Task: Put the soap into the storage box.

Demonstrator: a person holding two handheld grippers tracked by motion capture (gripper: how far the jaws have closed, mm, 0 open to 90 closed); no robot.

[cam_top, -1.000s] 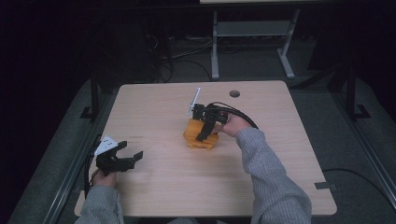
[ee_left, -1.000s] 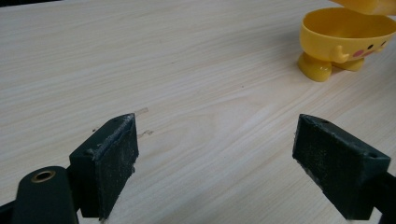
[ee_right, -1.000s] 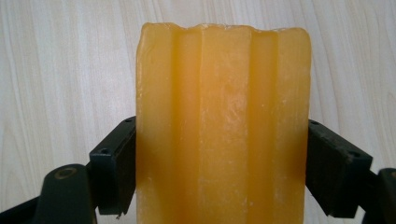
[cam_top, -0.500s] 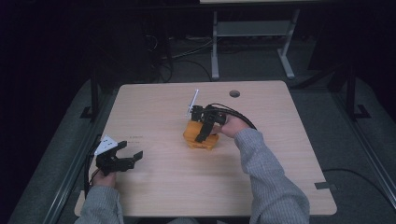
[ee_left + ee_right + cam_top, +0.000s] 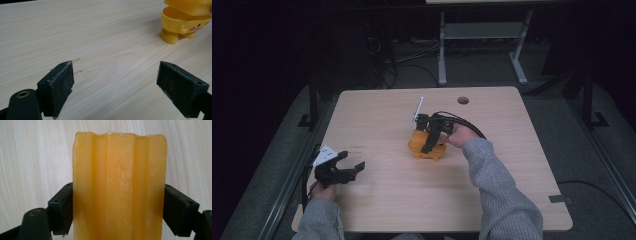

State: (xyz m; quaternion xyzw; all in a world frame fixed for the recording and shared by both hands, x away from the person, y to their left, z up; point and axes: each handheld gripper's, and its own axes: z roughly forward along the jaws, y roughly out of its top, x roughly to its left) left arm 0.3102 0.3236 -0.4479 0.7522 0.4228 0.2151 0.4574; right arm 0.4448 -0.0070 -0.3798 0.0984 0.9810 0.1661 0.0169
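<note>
Soap (image 5: pixel 119 187), an orange ridged bar, sits clamped in the right gripper (image 5: pixel 430 139) above the yellow holder (image 5: pixel 183 22). Left gripper (image 5: pixel 116 88) rests apart near the table (image 5: pixel 512 150) edge.

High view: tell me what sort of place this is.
Probably a lab or recording workspace: a bare light wooden table with a cable hole, loose black cables on the dark floor, and a grey metal stand behind.

A lab-like workroom: bare wooden table (image 5: pixel 512 200), floor cables (image 5: pixel 412 55), metal stand (image 5: pixel 482 35).
</note>
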